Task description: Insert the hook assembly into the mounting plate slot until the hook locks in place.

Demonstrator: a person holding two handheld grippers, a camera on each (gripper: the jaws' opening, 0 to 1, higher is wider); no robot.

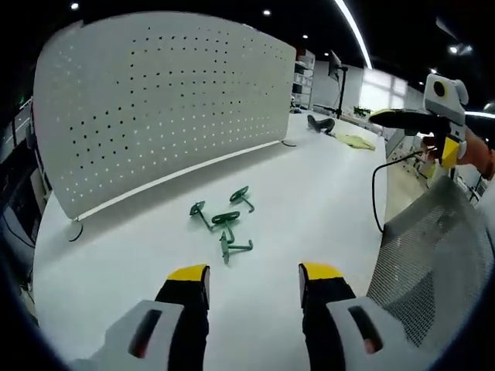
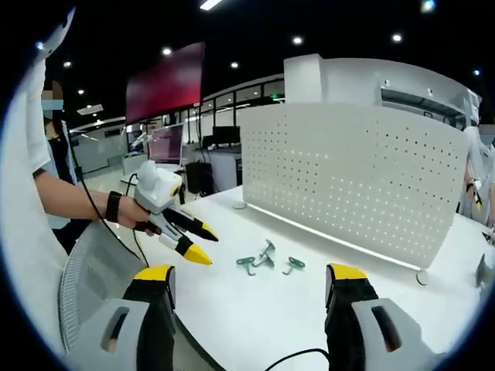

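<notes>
Your white table (image 1: 309, 193) carries the perforated mounting plate (image 1: 155, 100), standing upright on small feet along the far side, its long axis running across the tabletop. In front of it, well apart from the plate, the green hooks (image 1: 224, 220) lie in a loose cluster on the table, their stems pointing in different directions. Your left gripper (image 1: 254, 282) hovers short of them, jaws spread and holding nothing. Your right gripper (image 2: 251, 286) is likewise spread wide and holding nothing, facing the hooks from the other side.

Open-plan lab or office: ceiling spotlights (image 2: 298, 39), monitors (image 2: 224, 136) on desks, long white worktable (image 1: 325, 193).
</notes>
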